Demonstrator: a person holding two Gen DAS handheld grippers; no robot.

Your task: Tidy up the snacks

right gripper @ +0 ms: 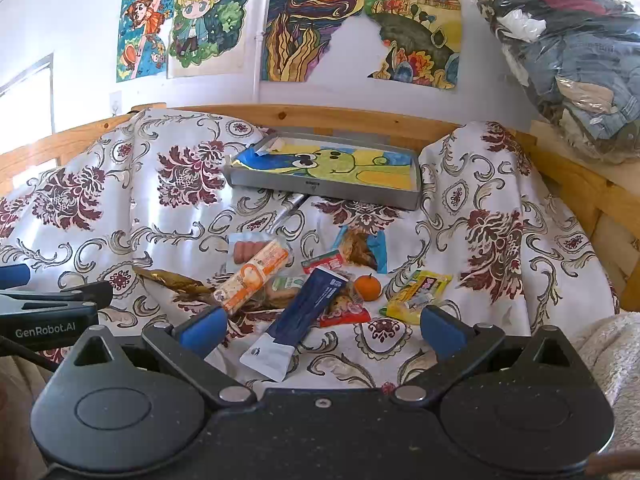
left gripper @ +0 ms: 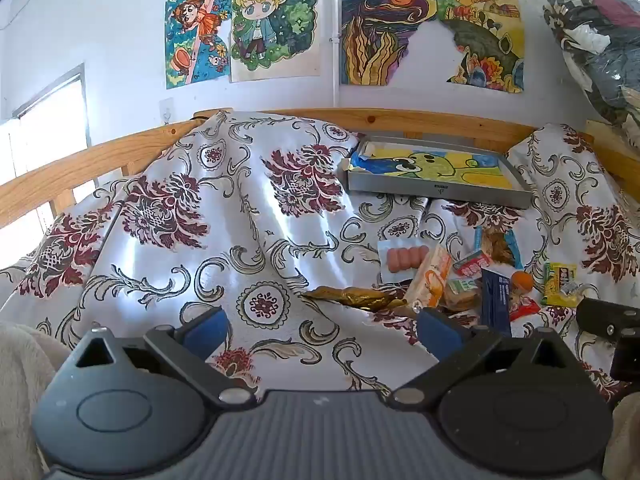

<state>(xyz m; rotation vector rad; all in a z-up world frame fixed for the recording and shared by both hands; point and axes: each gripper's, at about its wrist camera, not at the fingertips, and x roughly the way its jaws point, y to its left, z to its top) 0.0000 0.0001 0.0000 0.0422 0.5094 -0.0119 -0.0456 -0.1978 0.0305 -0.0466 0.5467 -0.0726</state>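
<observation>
- Snacks are lying heaped on a floral cloth (right gripper: 120,216) – a dark blue packet (right gripper: 298,320) nearest, an orange-and-white packet (right gripper: 252,276), a sausage pack (right gripper: 250,250), a mandarin (right gripper: 368,287) and a yellow packet (right gripper: 418,293).
- Behind them a grey tray (right gripper: 320,188) is sitting, holding only a cartoon drawing.
- The left gripper (left gripper: 320,330) and right gripper (right gripper: 320,330) are both hovering released, grasping nothing.

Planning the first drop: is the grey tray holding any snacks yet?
No snacks. The grey tray holds only a coloured drawing; the snacks, such as the orange, lie on the cloth in front.
</observation>
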